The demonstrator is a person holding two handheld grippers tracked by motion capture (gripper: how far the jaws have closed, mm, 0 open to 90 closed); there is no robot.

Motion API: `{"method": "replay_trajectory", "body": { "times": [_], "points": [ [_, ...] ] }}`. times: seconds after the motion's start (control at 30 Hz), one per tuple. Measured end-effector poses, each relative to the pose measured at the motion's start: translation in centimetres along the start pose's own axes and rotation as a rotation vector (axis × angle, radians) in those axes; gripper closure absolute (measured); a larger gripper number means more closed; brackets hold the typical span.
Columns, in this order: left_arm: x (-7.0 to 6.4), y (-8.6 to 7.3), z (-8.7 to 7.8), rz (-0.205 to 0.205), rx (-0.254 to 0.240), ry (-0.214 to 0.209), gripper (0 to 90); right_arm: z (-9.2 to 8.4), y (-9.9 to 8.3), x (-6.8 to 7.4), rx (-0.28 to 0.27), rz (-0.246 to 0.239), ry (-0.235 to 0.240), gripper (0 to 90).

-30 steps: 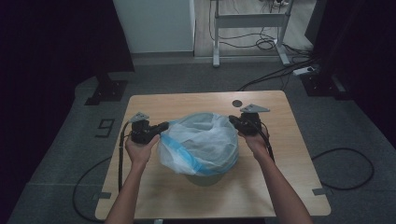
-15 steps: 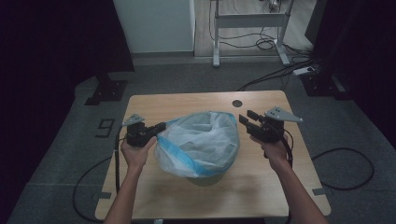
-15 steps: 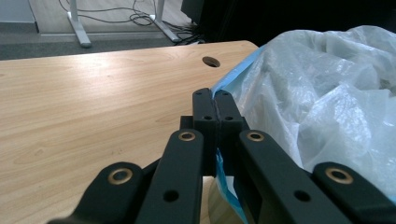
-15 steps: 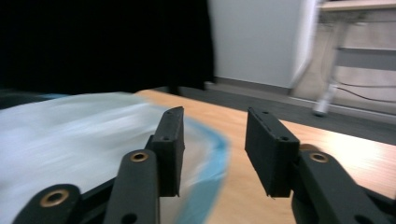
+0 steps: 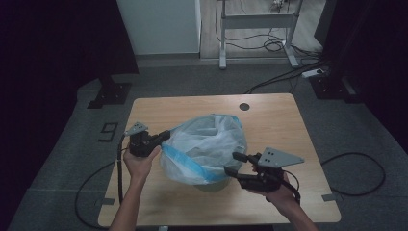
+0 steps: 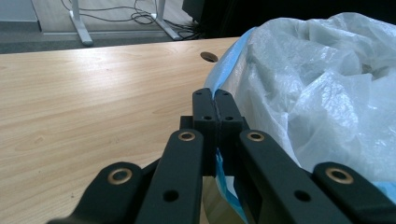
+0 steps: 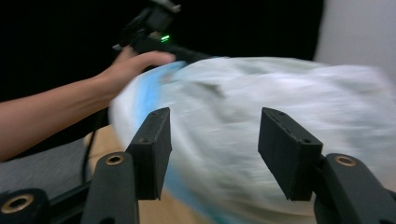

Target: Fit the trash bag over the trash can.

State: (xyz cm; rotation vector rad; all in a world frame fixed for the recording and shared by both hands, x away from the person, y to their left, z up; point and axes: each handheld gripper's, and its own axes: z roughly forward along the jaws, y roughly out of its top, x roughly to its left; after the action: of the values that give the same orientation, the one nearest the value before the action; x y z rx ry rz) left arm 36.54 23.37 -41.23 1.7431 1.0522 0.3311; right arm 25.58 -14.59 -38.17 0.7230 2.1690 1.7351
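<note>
A translucent white bag [image 5: 204, 144] with a blue rim stands puffed up in the middle of the wooden table [image 5: 274, 120], over a small pale bin [image 5: 214, 185]. My left gripper [image 5: 165, 136] is at the bag's left side, shut on the blue rim. In the left gripper view the jaws [image 6: 215, 105] are pressed together on that rim, and the bag [image 6: 327, 88] rises on the right. My right gripper [image 5: 232, 163] is at the bag's near right side, pointing left. Its jaws [image 7: 212, 140] have just been opening and stand apart with nothing pinched. The blurred bag [image 7: 243, 93] lies beyond them.
A round cable hole [image 5: 245, 106] lies in the table's far edge. Cables [image 5: 351, 173] trail across the grey floor at both sides. A white cabinet [image 5: 159, 24] and a desk frame [image 5: 255, 21] stand behind. The other hand [image 7: 135, 60] shows past the bag.
My right gripper has let go of the bag's right edge, swung out to the right and come toward the near side, with its jaws now apart. The left gripper keeps its hold and has barely shifted.
</note>
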Motion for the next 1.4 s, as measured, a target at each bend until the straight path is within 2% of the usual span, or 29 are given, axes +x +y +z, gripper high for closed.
{"method": "replay_trajectory", "body": {
  "times": [0.13,0.3,0.53,0.6,0.73,0.87,0.97,1.0,1.07,1.17,1.4],
  "points": [
    [-0.2,-0.2,-0.2,0.001,-0.003,-0.002,89.4,1.0,-0.5,1.5,0.031,-0.035,0.038,41.1],
    [-0.3,-0.4,-0.4,-0.001,-0.004,-0.002,89.4,1.9,-0.9,2.8,0.047,-0.084,0.042,40.3],
    [-0.3,-0.4,-0.6,-0.001,-0.007,-0.003,89.4,3.2,-0.9,3.5,0.065,-0.106,0.059,42.0],
    [-0.3,-0.5,-0.7,-0.003,-0.008,-0.002,89.4,3.4,-1.1,3.6,0.071,-0.113,0.052,44.5],
    [-0.1,-0.6,-0.7,-0.008,-0.007,0.0,89.4,3.5,-1.4,3.9,0.057,-0.135,0.005,53.9],
    [-0.1,-0.6,-0.7,-0.012,-0.008,0.0,89.4,3.4,-1.6,4.2,0.051,-0.183,-0.062,70.3],
    [-0.1,-0.7,-0.5,-0.013,-0.007,-0.001,89.3,3.1,-1.7,4.3,0.041,-0.207,-0.085,79.0],
    [-0.1,-0.7,-0.5,-0.011,-0.006,-0.001,89.3,3.0,-1.7,4.3,0.032,-0.205,-0.088,84.9],
    [-0.1,-0.6,-0.5,-0.009,-0.005,0.0,89.3,2.7,-1.8,4.2,0.023,-0.206,-0.078,88.5],
    [-0.2,-0.6,-0.6,-0.01,-0.007,0.001,89.3,2.4,-2.0,4.2,0.017,-0.209,-0.061,88.9],
    [-0.3,-0.7,-0.9,-0.002,-0.007,0.003,89.3,1.3,-2.9,3.9,-0.01,-0.182,-0.027,89.1]
  ]
}}
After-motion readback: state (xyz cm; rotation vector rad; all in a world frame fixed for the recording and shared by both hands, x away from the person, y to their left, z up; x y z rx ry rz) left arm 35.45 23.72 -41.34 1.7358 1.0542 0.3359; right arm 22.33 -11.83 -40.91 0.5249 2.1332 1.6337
